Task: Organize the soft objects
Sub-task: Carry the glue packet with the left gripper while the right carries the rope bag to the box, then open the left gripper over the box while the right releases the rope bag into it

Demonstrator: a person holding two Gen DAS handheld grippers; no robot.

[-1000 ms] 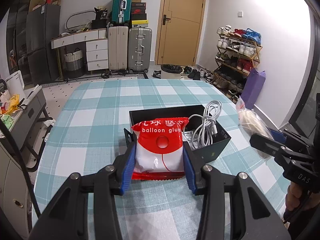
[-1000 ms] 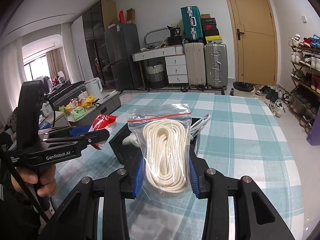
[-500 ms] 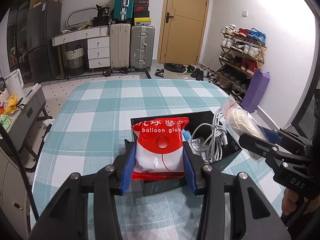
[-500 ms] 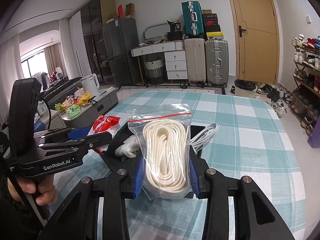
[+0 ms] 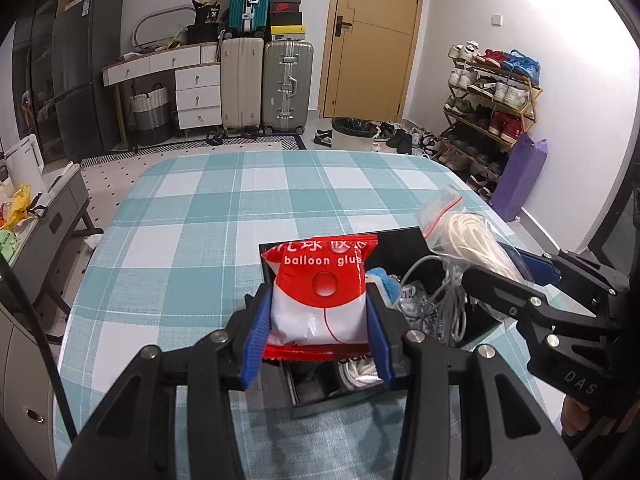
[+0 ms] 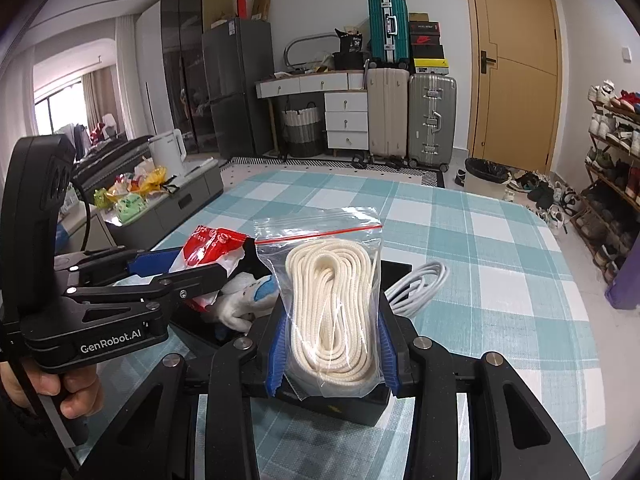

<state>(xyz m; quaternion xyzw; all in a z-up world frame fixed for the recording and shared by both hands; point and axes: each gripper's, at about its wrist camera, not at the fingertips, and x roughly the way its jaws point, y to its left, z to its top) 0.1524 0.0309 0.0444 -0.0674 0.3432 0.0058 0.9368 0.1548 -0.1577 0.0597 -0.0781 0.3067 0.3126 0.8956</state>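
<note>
Checked table: each hand-held gripper squeezes a bag, the left hand-held gripper the red bag and the right hand-held gripper the rope bag; lower both slowly into the black box, beside its cables.

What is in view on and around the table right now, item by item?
balloon glue packet: one, red and white, between left gripper pads, over the box
rope bag: one, clear with cream rope, between right gripper pads
box: one, black, on the table
cable: one coil, white, in the box
table: one, teal-white check
suitcases: three, by the back wall
left gripper: black, blue pads
right gripper: black, blue pads
</note>
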